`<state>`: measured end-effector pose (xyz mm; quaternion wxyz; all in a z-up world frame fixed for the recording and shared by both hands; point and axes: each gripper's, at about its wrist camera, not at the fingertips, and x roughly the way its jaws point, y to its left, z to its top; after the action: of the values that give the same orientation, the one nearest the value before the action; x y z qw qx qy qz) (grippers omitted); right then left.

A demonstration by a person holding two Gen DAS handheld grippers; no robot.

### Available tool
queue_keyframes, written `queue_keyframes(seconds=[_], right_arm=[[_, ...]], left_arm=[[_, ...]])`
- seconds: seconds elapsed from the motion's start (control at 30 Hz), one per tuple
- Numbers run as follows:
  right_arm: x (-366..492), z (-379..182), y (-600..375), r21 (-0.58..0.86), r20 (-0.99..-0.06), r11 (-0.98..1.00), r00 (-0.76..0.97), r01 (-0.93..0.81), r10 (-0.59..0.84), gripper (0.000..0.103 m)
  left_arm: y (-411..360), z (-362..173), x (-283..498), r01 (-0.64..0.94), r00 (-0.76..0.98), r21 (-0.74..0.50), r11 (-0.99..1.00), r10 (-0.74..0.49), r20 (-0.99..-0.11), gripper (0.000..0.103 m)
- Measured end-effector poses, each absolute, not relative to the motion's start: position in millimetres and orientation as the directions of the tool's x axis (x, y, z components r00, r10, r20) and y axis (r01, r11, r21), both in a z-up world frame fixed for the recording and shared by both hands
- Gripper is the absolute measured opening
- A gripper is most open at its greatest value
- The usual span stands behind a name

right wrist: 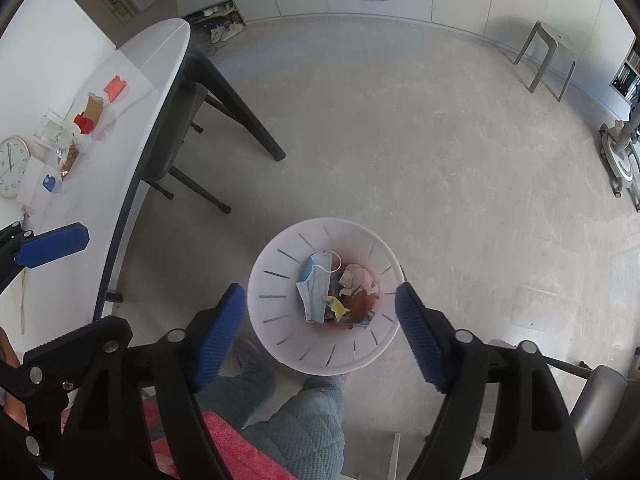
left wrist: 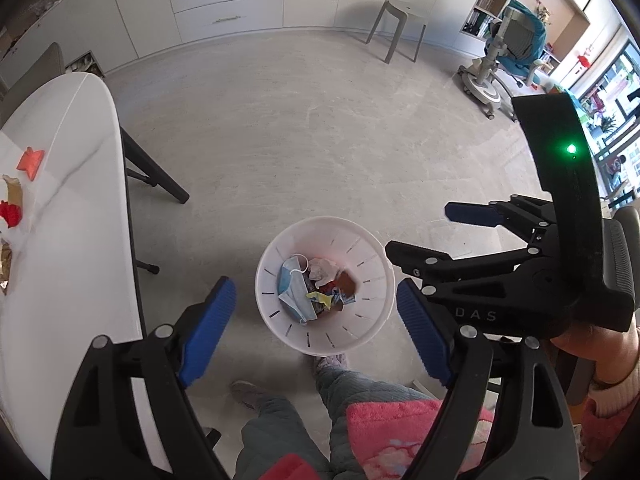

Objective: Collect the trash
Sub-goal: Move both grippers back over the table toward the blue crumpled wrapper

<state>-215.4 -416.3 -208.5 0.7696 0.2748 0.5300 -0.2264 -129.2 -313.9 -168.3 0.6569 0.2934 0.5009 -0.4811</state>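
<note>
A white slotted bin [left wrist: 362, 320] [right wrist: 276, 320] stands on the floor beside the table. It holds a blue face mask [left wrist: 294, 288] [right wrist: 316, 288], a crumpled tissue [left wrist: 322, 270] [right wrist: 356, 278] and coloured wrappers. My left gripper [left wrist: 316, 320] hangs above the bin, open and empty. My right gripper [right wrist: 320, 332] [left wrist: 440, 236] is also above it, open with nothing between its pads. On the white table [left wrist: 80, 200] [right wrist: 132, 120] lie an orange wrapper [left wrist: 31, 160] [right wrist: 117, 88], a red scrap [left wrist: 11, 214] [right wrist: 85, 122], brown paper [left wrist: 14, 190] [right wrist: 94, 106] and a gold wrapper [right wrist: 70, 160].
The person's legs [left wrist: 304, 412] and feet stand just in front of the bin. Black table legs [right wrist: 244, 116] slant to the floor on the left. A grey stool [left wrist: 396, 28] and a desk chair [left wrist: 504, 64] stand far off. A clock [right wrist: 12, 166] lies on the table.
</note>
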Motion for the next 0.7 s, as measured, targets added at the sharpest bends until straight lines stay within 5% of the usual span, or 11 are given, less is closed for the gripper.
queue_keyframes(seconds=[0.7], right_arm=[[-128, -160, -423, 0.149, -0.918, 0.872, 0.394, 0.466, -0.054, 0.096]], left_arm=[[-275, -150, -61, 0.773, 0.143, -0.119, 0.623, -0.354, -0.924, 0.080]])
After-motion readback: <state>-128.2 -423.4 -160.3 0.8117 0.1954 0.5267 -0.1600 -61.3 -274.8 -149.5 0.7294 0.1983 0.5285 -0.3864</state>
